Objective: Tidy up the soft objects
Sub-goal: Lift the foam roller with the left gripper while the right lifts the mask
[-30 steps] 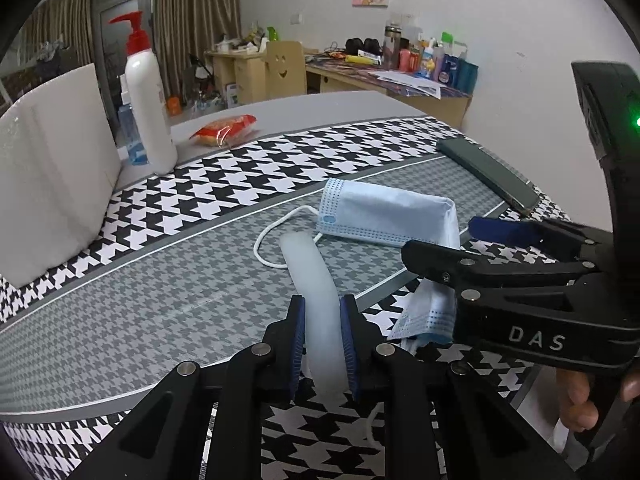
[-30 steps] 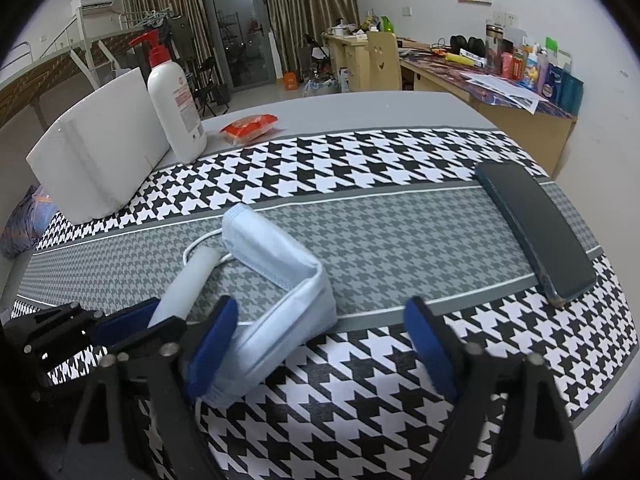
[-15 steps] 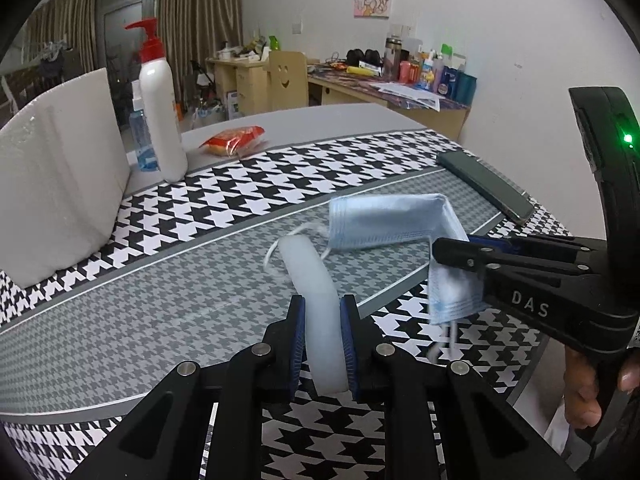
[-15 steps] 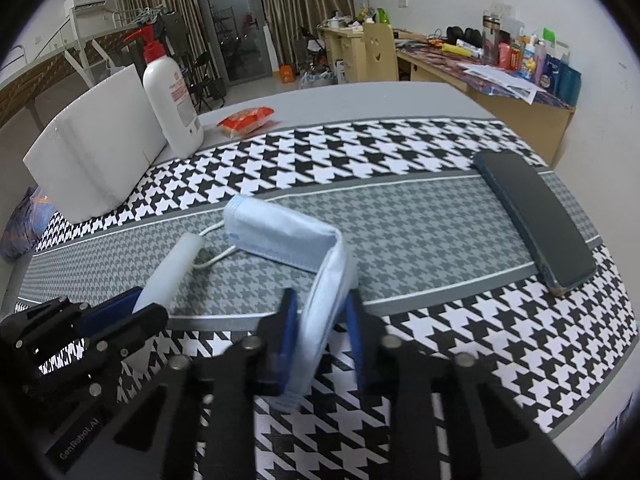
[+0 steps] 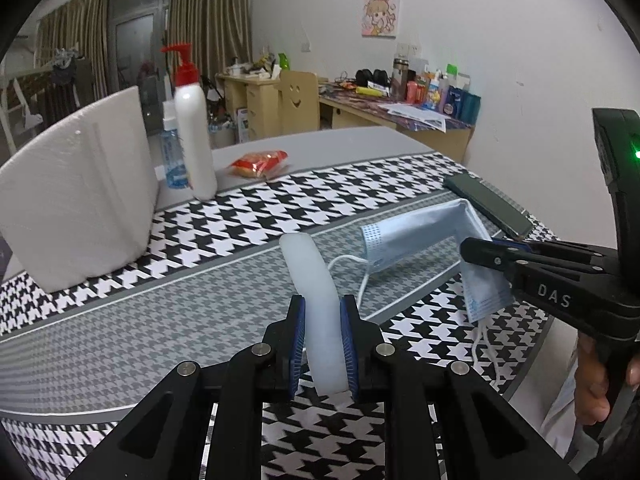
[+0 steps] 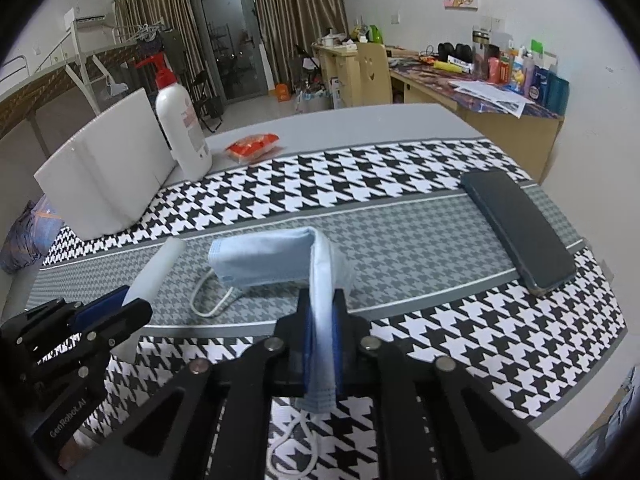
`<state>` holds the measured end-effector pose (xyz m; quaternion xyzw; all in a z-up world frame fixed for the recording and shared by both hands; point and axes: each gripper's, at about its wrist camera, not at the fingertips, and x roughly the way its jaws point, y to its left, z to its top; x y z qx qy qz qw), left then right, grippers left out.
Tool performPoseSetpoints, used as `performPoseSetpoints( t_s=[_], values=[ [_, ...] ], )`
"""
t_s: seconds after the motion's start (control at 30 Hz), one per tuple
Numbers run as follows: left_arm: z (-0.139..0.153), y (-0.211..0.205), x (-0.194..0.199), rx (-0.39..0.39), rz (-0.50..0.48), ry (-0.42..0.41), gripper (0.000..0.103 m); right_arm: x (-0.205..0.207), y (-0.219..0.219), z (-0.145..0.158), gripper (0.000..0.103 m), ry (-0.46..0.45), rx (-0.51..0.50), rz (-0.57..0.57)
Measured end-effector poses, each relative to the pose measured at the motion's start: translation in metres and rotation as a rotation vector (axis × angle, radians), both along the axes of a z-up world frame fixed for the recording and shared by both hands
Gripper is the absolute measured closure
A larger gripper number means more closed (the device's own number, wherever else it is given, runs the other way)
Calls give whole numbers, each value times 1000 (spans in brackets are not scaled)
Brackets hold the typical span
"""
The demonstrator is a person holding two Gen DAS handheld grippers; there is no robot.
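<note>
My left gripper (image 5: 323, 344) is shut on a soft white translucent strip (image 5: 314, 280) and holds it raised above the houndstooth cloth (image 5: 260, 216); the strip also shows in the right wrist view (image 6: 158, 270). My right gripper (image 6: 322, 344) is shut on a light blue face mask (image 6: 272, 258), lifting one end while the rest hangs folded over the cloth. The mask shows in the left wrist view (image 5: 416, 236), with the right gripper (image 5: 480, 254) pinching it at the right. The mask's white ear loops dangle.
A dark phone (image 6: 516, 224) lies at the table's right edge. A white box (image 5: 80, 196), a white pump bottle (image 5: 194, 136), a small blue bottle (image 5: 172, 160) and a red snack packet (image 5: 260, 162) stand at the back left.
My right gripper closed on the mask's end and lifted it off the cloth. My left gripper rose with the white strip in it.
</note>
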<state>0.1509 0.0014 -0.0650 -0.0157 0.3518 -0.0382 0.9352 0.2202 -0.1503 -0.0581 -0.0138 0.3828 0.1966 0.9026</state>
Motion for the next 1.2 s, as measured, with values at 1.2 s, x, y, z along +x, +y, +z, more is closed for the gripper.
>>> performPoseSetpoints(
  t_s=[1.2],
  values=[
    [55,61,-53,33,91,-166,84,-49,34,59,92,-185,81,71]
  ],
)
